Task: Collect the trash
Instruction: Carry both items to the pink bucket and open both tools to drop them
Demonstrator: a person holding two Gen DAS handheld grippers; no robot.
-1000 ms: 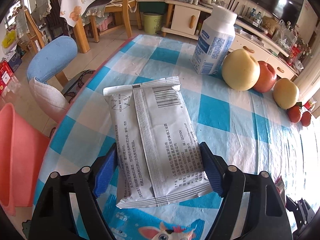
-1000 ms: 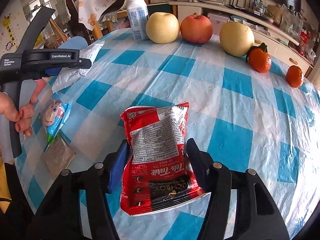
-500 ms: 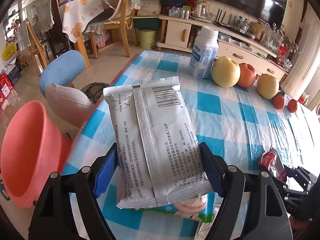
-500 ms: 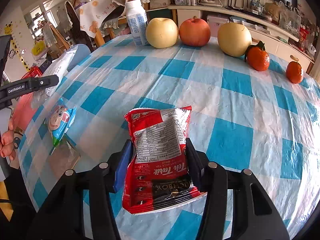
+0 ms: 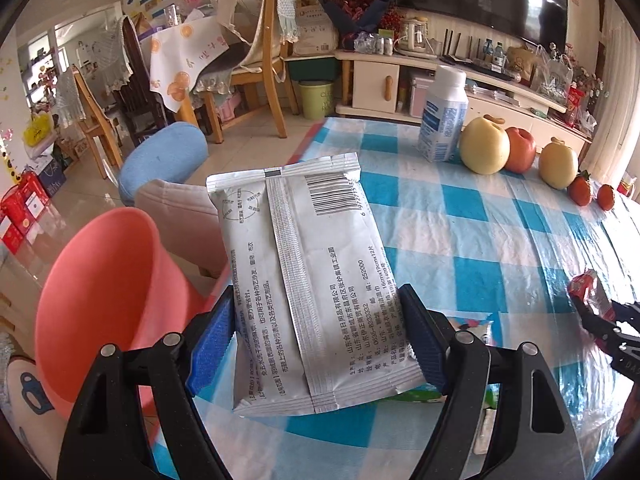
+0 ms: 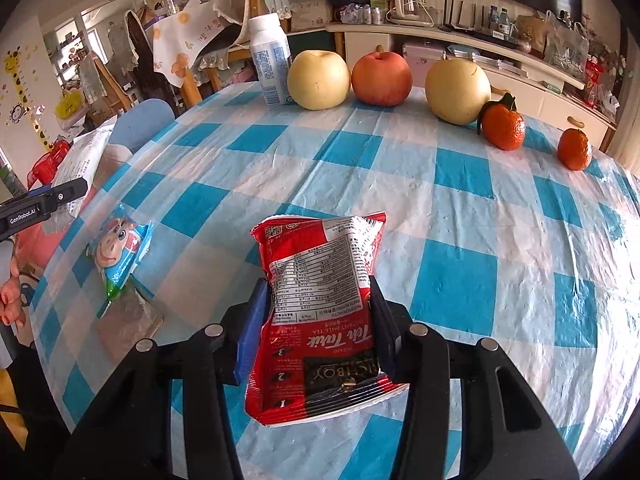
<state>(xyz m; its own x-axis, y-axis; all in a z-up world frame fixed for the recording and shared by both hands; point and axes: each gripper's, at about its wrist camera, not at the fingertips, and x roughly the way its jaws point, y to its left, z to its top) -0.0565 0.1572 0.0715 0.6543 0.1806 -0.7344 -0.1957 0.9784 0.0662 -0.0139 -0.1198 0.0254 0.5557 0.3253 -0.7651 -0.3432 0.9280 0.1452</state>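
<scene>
Holding a silver packet [image 5: 308, 280] between its blue pads, the left claw [image 5: 316, 344] fills the bottom of the left wrist view; the jaws are closed only as far as the packet's width, pressing on both side edges. The packet stands lifted above the edge of the bench [image 5: 472, 240], and a pink bin [image 5: 104, 292] opens just to the lower left of it, beside the bench.

In the right wrist view, the right claw [image 6: 316, 328] at the bottom centre grips a red tea packet [image 6: 320, 300] in the same manner, jaws shut on its sides, raised a little over the checked cloth. At the left of this frame, a blue cartoon wrapper [image 6: 120, 252] and a flat clear wrapper [image 6: 128, 320] lie on the bench, touching each other. Farther, near the top, a white bottle [image 6: 270, 64], pears, an apple and two oranges stand in a row.

I judge that both pieces are picked and the carrying step is in hand. The next move calls for bringing the silver packet over the bin mouth and opening the jaws, then the red one likewise.
</scene>
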